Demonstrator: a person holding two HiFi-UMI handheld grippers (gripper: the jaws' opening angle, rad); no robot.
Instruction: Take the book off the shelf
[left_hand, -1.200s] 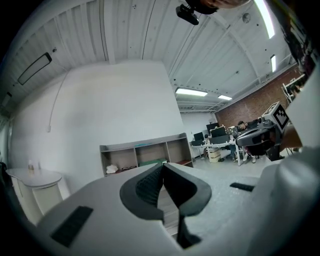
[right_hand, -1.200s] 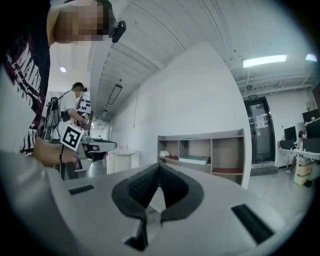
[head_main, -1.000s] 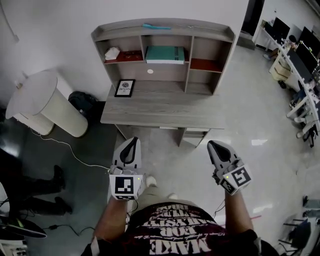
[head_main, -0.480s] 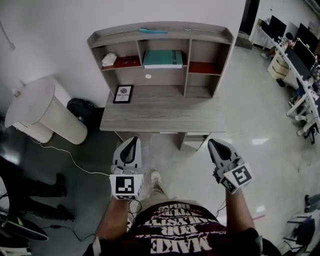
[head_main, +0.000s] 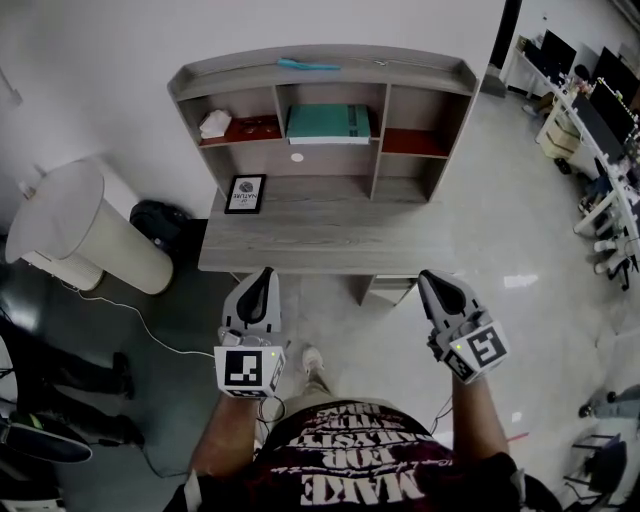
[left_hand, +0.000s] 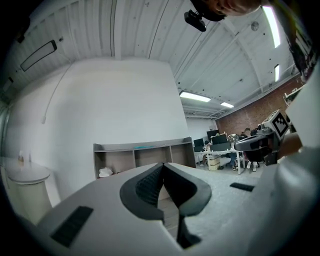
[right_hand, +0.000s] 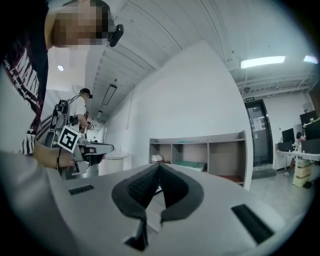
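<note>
A teal book (head_main: 328, 123) lies flat in the middle cubby of the grey desk shelf (head_main: 320, 70); the right gripper view shows that book (right_hand: 190, 164) far ahead. My left gripper (head_main: 264, 276) hovers just in front of the desk's near edge, shut with nothing in it, its tips (left_hand: 163, 165) meeting. My right gripper (head_main: 432, 278) floats at the same height to the right, also shut and empty, its tips (right_hand: 159, 166) together. Both are well short of the shelf.
A framed picture (head_main: 245, 193) stands on the desk top (head_main: 320, 245). A white crumpled thing (head_main: 214, 123) and a dark red book (head_main: 250, 128) sit in the left cubby, and a teal strip (head_main: 308, 65) lies on top. A round white table (head_main: 70, 225) stands left; office desks (head_main: 600, 130) right.
The desk has drawn slightly closer and shifted left in the head view as the person steps forward. Both grippers stay shut and have risen a little toward the desk edge.
</note>
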